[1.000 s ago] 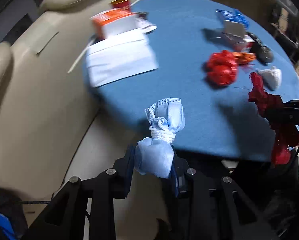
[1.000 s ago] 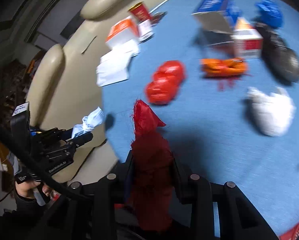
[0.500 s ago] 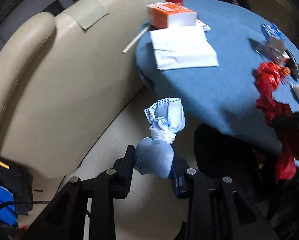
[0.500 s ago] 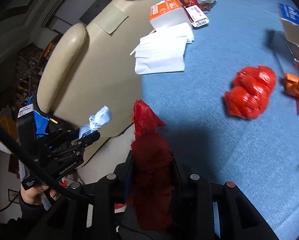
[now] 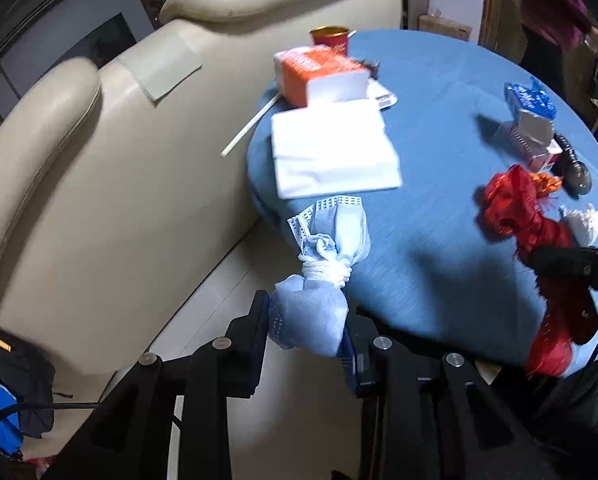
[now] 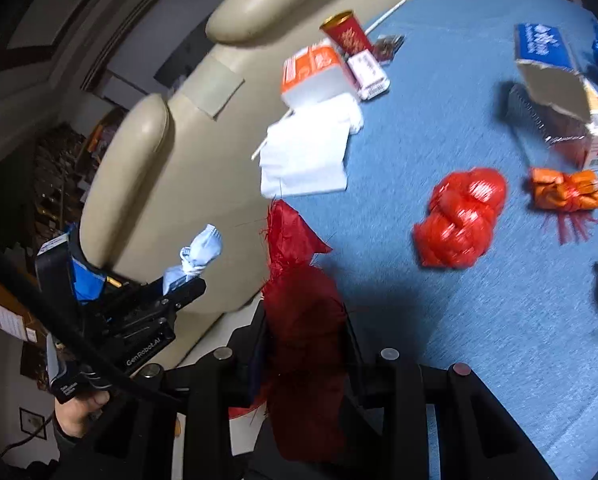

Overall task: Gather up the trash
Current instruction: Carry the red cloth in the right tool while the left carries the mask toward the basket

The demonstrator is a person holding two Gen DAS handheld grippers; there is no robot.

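My left gripper [image 5: 305,328] is shut on a knotted light-blue face mask [image 5: 319,276], held off the left edge of the round blue table [image 5: 439,208]; the mask also shows in the right wrist view [image 6: 197,256]. My right gripper [image 6: 305,332] is shut on a dark red mesh bag [image 6: 299,280], held over the table's near edge; the bag also shows in the left wrist view [image 5: 539,248]. On the table lie a red plastic bag wad [image 6: 459,216], an orange wrapper [image 6: 567,192] and a white crumpled wad [image 5: 583,222].
A cream leather sofa [image 5: 99,152] stands left of the table. On the table are white napkins [image 5: 331,152], an orange tissue pack [image 5: 319,76], a red cup [image 6: 347,34], a straw [image 5: 251,124], torn cartons [image 6: 555,92] and a dark remote [image 5: 575,164].
Both grippers keep their loads. The views swung back right toward the table since half a second ago, and more of the tabletop and its trash shows.
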